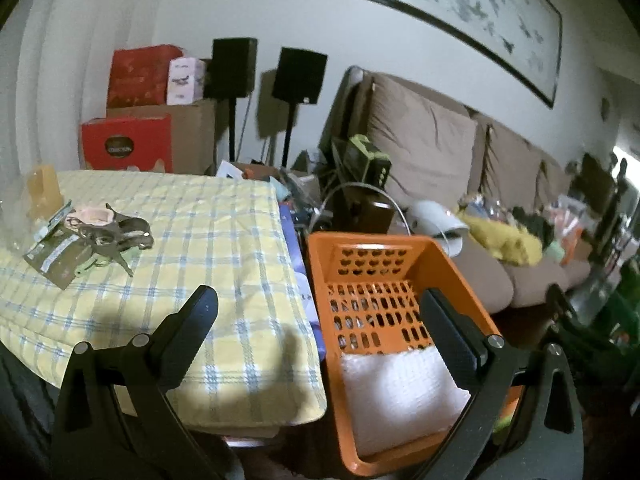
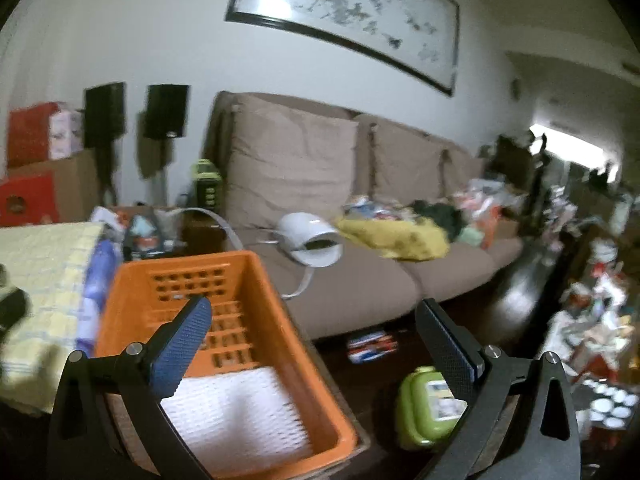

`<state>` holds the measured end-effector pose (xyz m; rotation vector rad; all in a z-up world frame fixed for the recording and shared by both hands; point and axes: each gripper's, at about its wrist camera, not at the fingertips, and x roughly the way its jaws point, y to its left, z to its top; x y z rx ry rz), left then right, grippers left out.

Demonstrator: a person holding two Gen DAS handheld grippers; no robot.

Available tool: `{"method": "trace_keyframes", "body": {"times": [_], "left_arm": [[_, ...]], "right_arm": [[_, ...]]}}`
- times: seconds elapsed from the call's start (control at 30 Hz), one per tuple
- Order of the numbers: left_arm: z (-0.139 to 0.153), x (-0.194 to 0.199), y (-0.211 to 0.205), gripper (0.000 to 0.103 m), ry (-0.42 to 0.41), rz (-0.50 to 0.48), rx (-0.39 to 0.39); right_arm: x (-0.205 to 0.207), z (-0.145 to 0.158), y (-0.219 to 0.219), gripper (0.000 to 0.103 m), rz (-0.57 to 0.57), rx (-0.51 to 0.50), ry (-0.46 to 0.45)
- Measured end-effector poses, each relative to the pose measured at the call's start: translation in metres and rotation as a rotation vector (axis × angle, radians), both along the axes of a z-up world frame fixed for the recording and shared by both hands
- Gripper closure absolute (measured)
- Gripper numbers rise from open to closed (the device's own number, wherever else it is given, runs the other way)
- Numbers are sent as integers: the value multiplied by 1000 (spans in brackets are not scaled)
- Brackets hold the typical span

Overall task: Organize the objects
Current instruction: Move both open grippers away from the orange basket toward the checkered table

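Left gripper [image 1: 316, 304] fingers spread wide, empty, straddling table edge and orange basket [image 1: 460, 256]. Right gripper [image 2: 312, 316] likewise gaping, empty, above basket's right rim. White padded sheet [image 1: 400, 392] lies in basket's near end. Basket sits just beside checked yellow tablecloth [image 1: 224, 240]. Small clutter pile [image 1: 92, 240] at cloth's far left. Green container [image 2: 428, 408] on floor right of basket. Beyond: brown sofa [image 2: 304, 160] strewn with white helmet-like shell [image 2: 312, 240], yellow cloth [image 2: 396, 236].

An orange perforated basket [image 1: 400, 280] stands just beside the table [image 1: 224, 320], holding a white quilted pad [image 1: 400, 392]. On the table's checked cloth lies a small heap: keys [image 1: 116, 244] and a dark packet [image 1: 56, 256].
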<state>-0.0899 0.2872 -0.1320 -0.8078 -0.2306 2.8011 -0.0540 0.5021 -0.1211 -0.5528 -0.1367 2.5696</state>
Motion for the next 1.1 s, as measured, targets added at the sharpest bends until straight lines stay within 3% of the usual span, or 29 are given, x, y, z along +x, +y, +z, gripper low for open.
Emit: {"method": "trace_keyframes", "body": {"times": [0.1,0.27,0.33,0.47,0.6,0.7,0.8,0.9,1.1], "left_arm": [[1,-2,-2,2,4,-2,-24],[2,-4,-3,2,-8,-28,-31],[5,-4,2,2,8,-30,-80],[9,-1,11,0,61,63,-206],[10,-5,14,0,64,53,-248],[14,-1,17,0,117,43,-274],[20,0,10,0,119,31,-216],[27,2,-6,0,128,6,-105],[47,12,-42,0,232,171,-12]], "right_arm": [[1,0,-1,1,-63,39,10],[6,3,1,1,-14,-26,51],[6,3,-3,1,-9,4,41],[6,4,-9,1,6,47,35],[8,6,-8,1,-6,45,31],[13,12,-2,1,17,2,41],[17,15,6,1,51,-95,64],[17,16,6,1,54,-109,71],[24,23,3,1,38,-94,103]]}}
